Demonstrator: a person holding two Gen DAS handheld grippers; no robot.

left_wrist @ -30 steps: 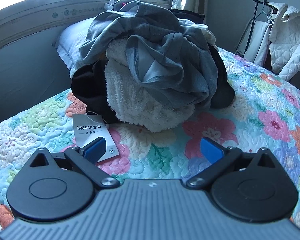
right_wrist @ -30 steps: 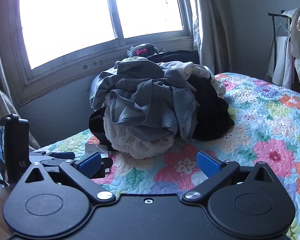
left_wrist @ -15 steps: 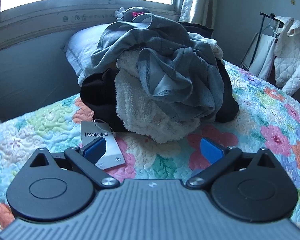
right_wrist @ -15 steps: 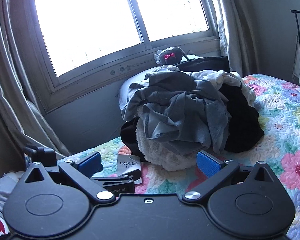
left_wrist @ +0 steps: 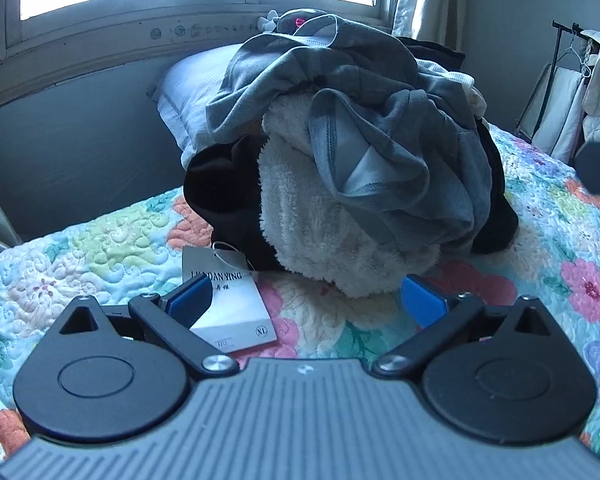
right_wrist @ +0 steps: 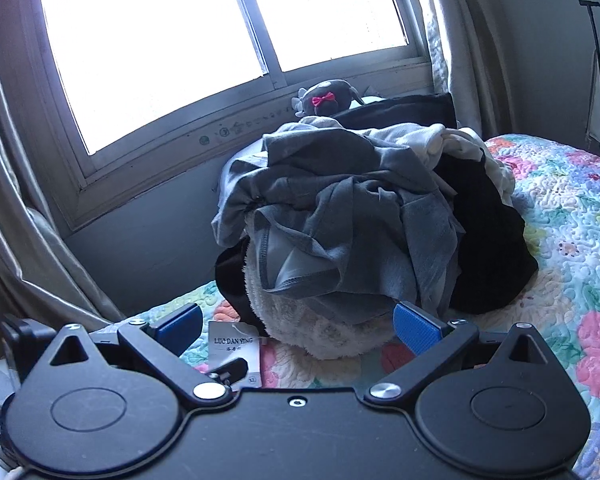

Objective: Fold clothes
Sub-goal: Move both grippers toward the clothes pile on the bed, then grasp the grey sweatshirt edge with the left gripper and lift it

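Grey, cream and black garments sit in one crumpled heap of unfolded clothes (left_wrist: 352,168) at twelve o'clock on the floral quilted bedspread (left_wrist: 560,280). A white paper clothing tag (left_wrist: 236,312) lies at seven o'clock from the heap. Left gripper (left_wrist: 306,300) and right gripper (right_wrist: 298,326) both gape wide and empty, just short of the heap. Nothing looks folded; seemingly the whole job remains.
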